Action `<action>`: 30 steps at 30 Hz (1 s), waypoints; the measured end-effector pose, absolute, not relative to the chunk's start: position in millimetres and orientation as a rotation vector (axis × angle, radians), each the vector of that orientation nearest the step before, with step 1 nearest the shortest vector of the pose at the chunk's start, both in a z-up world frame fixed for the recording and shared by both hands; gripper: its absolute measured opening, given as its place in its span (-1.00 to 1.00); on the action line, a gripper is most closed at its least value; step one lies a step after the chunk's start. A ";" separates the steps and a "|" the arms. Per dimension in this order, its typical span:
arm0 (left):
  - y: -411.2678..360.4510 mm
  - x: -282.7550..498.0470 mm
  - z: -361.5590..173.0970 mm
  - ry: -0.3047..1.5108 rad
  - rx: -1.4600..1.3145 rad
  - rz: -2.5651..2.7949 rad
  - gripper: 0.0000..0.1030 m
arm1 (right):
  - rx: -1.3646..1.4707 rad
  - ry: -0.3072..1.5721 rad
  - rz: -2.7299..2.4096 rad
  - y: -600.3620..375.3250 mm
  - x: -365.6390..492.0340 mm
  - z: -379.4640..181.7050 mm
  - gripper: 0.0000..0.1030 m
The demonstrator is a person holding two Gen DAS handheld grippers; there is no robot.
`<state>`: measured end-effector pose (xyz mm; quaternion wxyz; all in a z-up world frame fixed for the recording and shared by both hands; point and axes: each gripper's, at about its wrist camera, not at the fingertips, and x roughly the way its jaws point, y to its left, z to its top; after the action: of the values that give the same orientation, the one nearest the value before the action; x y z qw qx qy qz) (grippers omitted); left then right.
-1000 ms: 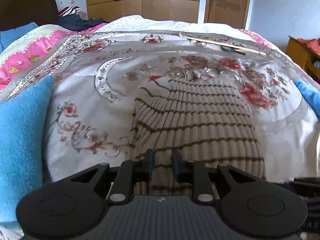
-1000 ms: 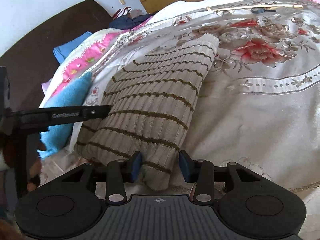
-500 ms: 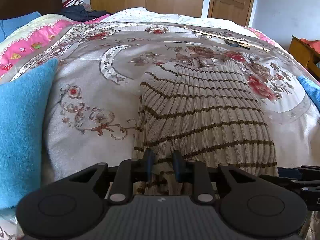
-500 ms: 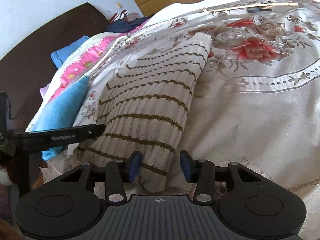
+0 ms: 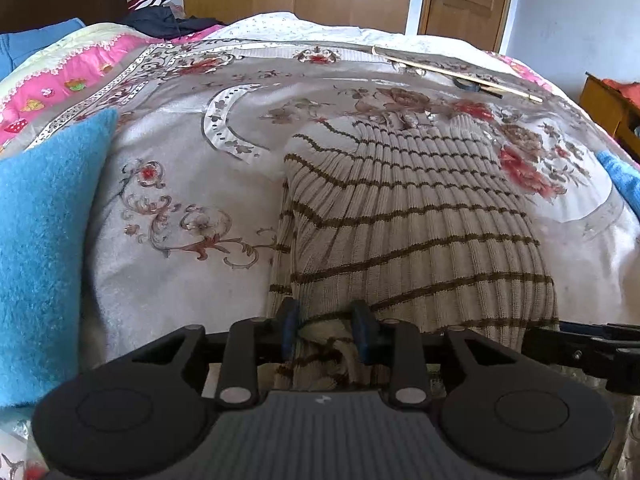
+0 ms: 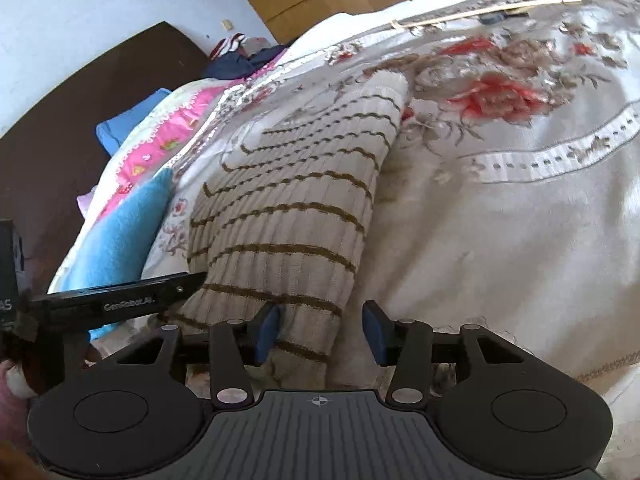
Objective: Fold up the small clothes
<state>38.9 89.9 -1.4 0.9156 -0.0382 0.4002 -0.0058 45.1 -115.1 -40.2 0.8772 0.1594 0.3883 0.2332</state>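
Sweater [image 5: 404, 216] lies lengthwise on the floral bedspread [image 5: 184, 184], its long axis running from the near hem at 6 o'clock up toward 12 o'clock in the left wrist view, where the far end narrows among the printed roses. In the right wrist view the same axis leans from 6 o'clock toward about 1 o'clock.

The left gripper [image 5: 325, 330] sits at the hem's left corner, jaws drawn narrow with bunched knit between the blue pads [image 5: 289, 330]; whether they truly pinch the cloth or only bracket it I cannot tell for certain, though it reads as a grip. The right gripper [image 6: 320, 334] stands at the hem's right corner with its jaws moderately wide: the corner hangs between them, close against the left pad and apart from the right, so nothing is held there.

Both grippers are at the near edge, so the garment stretches straight away from them; my judgement is that the coming fold carries the hem forward along that axis, once the right side closes.

The sweater is a ribbed beige knit with thin brown cross stripes, already doubled along its left side, where a lower layer shows. A blue cushion [image 5: 44, 248] sits at 9 o'clock, well apart.
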 end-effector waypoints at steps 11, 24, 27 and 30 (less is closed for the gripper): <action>102.3 30.9 16.1 0.762 -0.216 -0.072 -0.18 | 0.426 0.775 0.475 -127.1 48.0 -34.8 -0.09; 107.7 45.5 -2.8 0.798 -0.246 -0.050 -0.07 | 0.427 0.825 0.496 -107.1 82.3 -41.0 0.03; 104.5 48.3 -8.1 0.814 -0.248 -0.050 -0.07 | 0.404 0.823 0.496 -108.2 82.0 -41.0 -0.07; 100.9 50.3 -9.2 0.821 -0.263 -0.059 -0.08 | 0.395 0.822 0.497 -115.5 81.1 -40.3 -0.18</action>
<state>50.3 100.9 -9.2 0.9081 -0.1276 0.3979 -0.0286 81.1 -115.5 -40.3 0.8681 0.1889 0.3928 0.2376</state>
